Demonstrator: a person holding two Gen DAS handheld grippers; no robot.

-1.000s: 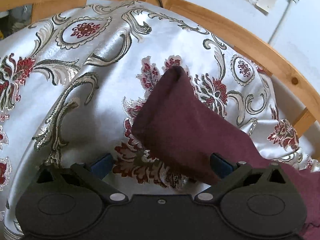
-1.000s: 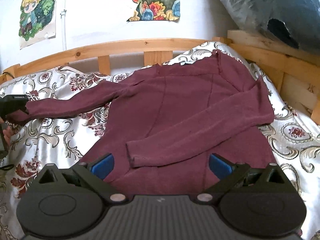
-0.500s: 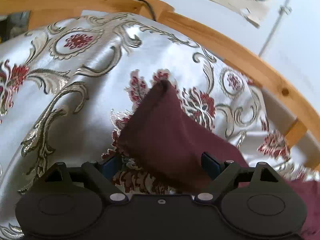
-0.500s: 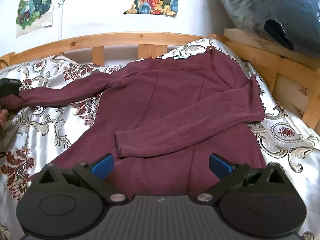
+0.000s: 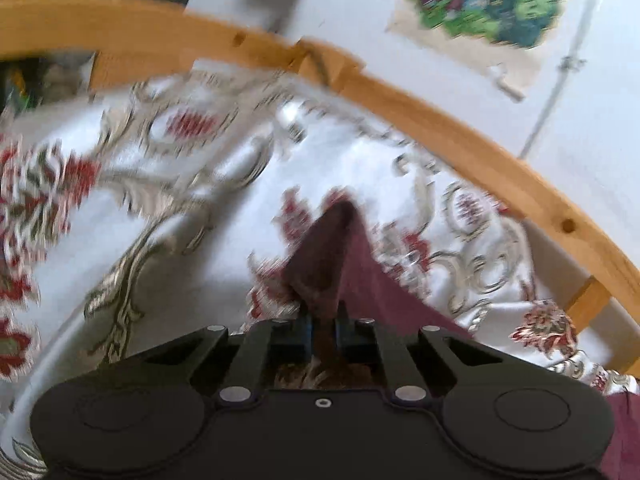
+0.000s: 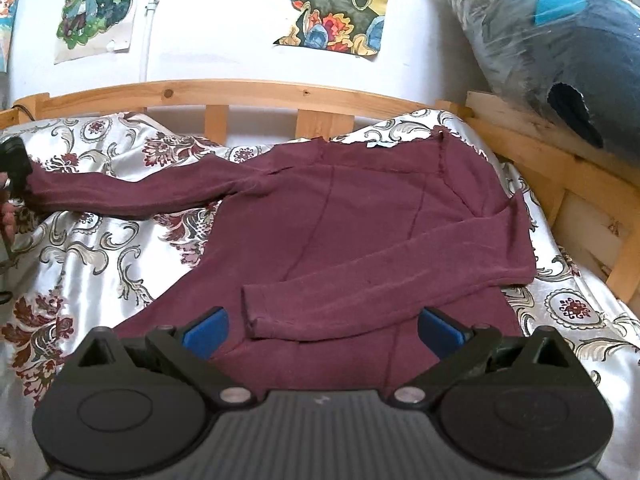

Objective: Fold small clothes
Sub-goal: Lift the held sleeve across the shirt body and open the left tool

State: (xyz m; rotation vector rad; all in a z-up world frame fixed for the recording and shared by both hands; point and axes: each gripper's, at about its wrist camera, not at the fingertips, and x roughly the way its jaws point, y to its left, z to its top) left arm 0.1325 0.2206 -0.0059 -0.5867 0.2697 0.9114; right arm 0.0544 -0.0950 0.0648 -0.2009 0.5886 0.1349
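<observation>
A maroon long-sleeved sweater (image 6: 360, 224) lies flat on the patterned bedspread (image 6: 100, 256). Its right sleeve (image 6: 380, 280) is folded across the body. Its left sleeve (image 6: 132, 192) stretches out to the left. My left gripper (image 5: 323, 326) is shut on the cuff of that sleeve (image 5: 332, 264), lifting it off the cover; it also shows at the left edge of the right wrist view (image 6: 14, 160). My right gripper (image 6: 322, 330) is open and empty, above the sweater's hem near the folded cuff.
A wooden bed rail (image 6: 256, 94) runs along the back and the right side (image 6: 560, 176). A plastic-wrapped dark bundle (image 6: 560, 40) sits at the upper right. Posters (image 6: 336, 4) hang on the white wall. The left wrist view is motion-blurred.
My left gripper has closed on the sleeve cuff and raised it; it was open around it before. My right gripper has stayed open over the hem.
</observation>
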